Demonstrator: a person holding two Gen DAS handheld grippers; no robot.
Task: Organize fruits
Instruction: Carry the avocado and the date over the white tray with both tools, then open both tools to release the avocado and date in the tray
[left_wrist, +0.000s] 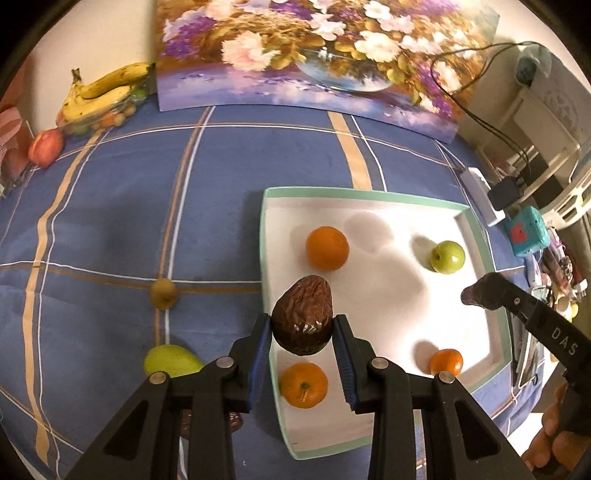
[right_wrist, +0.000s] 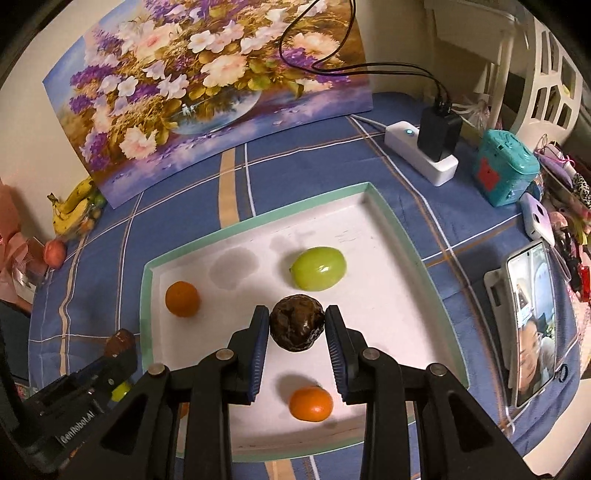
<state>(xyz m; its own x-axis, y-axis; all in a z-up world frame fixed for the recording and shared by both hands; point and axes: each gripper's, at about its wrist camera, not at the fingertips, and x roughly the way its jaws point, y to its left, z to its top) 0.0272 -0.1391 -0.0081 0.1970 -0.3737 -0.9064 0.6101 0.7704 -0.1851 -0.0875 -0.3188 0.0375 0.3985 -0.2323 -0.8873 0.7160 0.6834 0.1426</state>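
Note:
My left gripper (left_wrist: 303, 325) is shut on a wrinkled dark-brown avocado (left_wrist: 301, 317), hanging over the near-left rim of the white tray (left_wrist: 264, 236). My right gripper (right_wrist: 297, 317) is shut on a second brown, shrivelled fruit (right_wrist: 297, 328) above the middle of the tray (right_wrist: 147, 295). Inside the tray lie three oranges (left_wrist: 327, 247) (left_wrist: 303, 384) (left_wrist: 446, 361) and a green apple (left_wrist: 447, 256). On the blue cloth to the tray's left sit a kiwi (left_wrist: 162, 292) and a green mango (left_wrist: 171, 362). Each view shows the other gripper with its brown fruit (left_wrist: 476, 295) (right_wrist: 118, 341).
A flower painting (left_wrist: 314, 55) leans against the wall at the back. Bananas (left_wrist: 103, 90) and a red peach (left_wrist: 46, 147) lie at the far left. Right of the tray are a power strip (right_wrist: 421, 151), a teal box (right_wrist: 506, 171) and a propped phone (right_wrist: 532, 325).

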